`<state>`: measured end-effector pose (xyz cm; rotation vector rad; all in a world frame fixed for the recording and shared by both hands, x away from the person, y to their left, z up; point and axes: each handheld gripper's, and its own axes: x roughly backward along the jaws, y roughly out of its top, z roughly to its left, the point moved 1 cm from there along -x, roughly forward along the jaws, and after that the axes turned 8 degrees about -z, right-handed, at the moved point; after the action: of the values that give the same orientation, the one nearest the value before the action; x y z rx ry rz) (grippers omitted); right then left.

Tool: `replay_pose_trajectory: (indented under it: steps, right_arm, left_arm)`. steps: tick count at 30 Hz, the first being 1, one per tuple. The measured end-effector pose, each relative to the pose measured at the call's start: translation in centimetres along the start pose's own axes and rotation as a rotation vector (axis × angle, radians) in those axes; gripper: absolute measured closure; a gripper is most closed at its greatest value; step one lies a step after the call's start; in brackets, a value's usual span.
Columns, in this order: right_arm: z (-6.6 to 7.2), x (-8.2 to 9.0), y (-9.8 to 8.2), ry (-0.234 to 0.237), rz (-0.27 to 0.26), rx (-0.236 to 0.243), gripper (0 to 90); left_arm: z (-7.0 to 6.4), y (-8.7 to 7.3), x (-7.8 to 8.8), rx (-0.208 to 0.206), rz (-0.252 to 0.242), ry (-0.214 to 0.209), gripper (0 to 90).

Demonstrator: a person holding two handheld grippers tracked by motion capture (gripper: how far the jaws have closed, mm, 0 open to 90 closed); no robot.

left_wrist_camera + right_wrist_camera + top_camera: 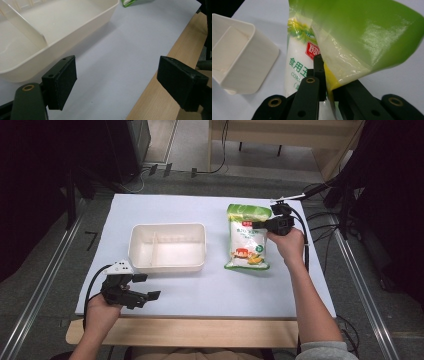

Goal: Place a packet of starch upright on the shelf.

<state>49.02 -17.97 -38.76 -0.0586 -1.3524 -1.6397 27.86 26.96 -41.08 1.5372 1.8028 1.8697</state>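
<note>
A plastic bag of white powder point(247, 240) with a green top lies on the white table sheet, right of centre. My right gripper point(264, 225) is shut on the bag's upper right edge. In the right gripper view the green film point(362, 32) is pinched between the black jaws of the right gripper point(325, 75) and folds up over them. A cream divided bin point(167, 266) stands left of the bag. My left gripper point(148, 287) rests near the front left edge, open and holding nothing; the left gripper point(117, 80) looks past the bin's wall point(75, 42).
The white sheet point(225, 285) covers a wooden table whose bare front strip point(200, 330) shows below it. Cables and dark equipment stand on the floor beyond the right and far edges. A corner of the bag point(128, 2) peeks in at the top of the left gripper view.
</note>
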Motion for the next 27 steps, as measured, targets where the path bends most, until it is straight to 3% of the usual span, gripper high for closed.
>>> replay_pose_trajectory:
  steps: [12,27]
  right_arm:
    - [3.4,2.6,0.8,0.035,-0.035,0.077,89.4]
    - [5.6,4.1,1.2,0.038,-0.065,0.123,89.5]
  left_arm:
    - [-0.1,0.1,-0.2,-0.002,-0.005,-0.009,17.0]
    - [0.0,0.3,-0.4,-0.004,-0.008,-0.018,16.9]
